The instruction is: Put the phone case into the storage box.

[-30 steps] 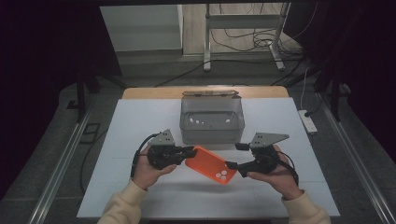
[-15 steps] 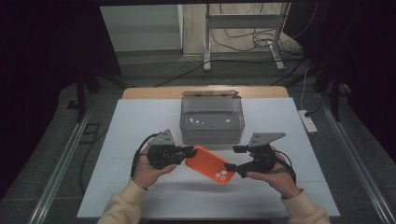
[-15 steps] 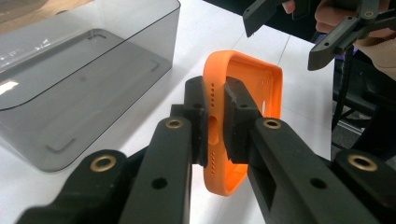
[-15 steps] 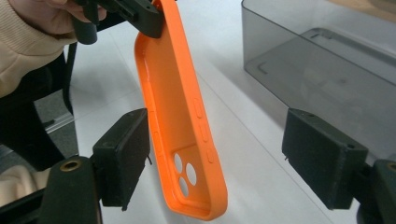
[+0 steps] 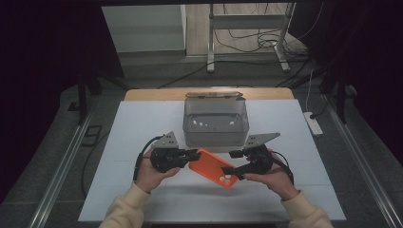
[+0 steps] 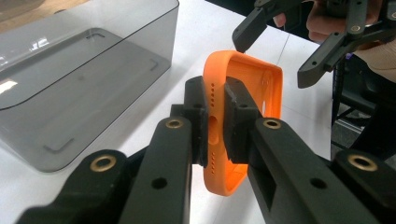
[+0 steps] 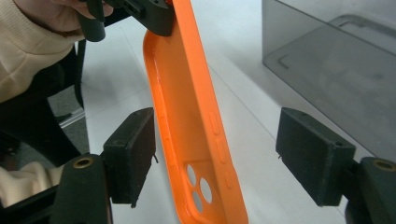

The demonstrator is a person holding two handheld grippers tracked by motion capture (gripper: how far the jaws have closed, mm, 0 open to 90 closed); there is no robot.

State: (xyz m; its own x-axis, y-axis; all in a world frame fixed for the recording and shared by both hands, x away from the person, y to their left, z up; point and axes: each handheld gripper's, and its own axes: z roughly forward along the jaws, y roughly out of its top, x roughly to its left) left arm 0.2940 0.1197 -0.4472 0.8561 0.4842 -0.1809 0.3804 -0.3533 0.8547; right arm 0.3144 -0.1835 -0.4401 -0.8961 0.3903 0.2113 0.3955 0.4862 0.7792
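High view: orange phone case (image 5: 213, 167) held up between both grippers, just near of the grey bin (image 5: 216, 124) on the white table (image 5: 142, 123)

L gripper (image 5: 192, 154) clenched on the case's left end, pads (image 6: 198, 112) biting its rim w/ the case on edge; R gripper (image 5: 229, 162) has been closing but is released atm, jaws wide either side of the camera-hole end, pads (image 7: 130, 154) not touching; case sits mid-table btw the hands, bin just beyond it
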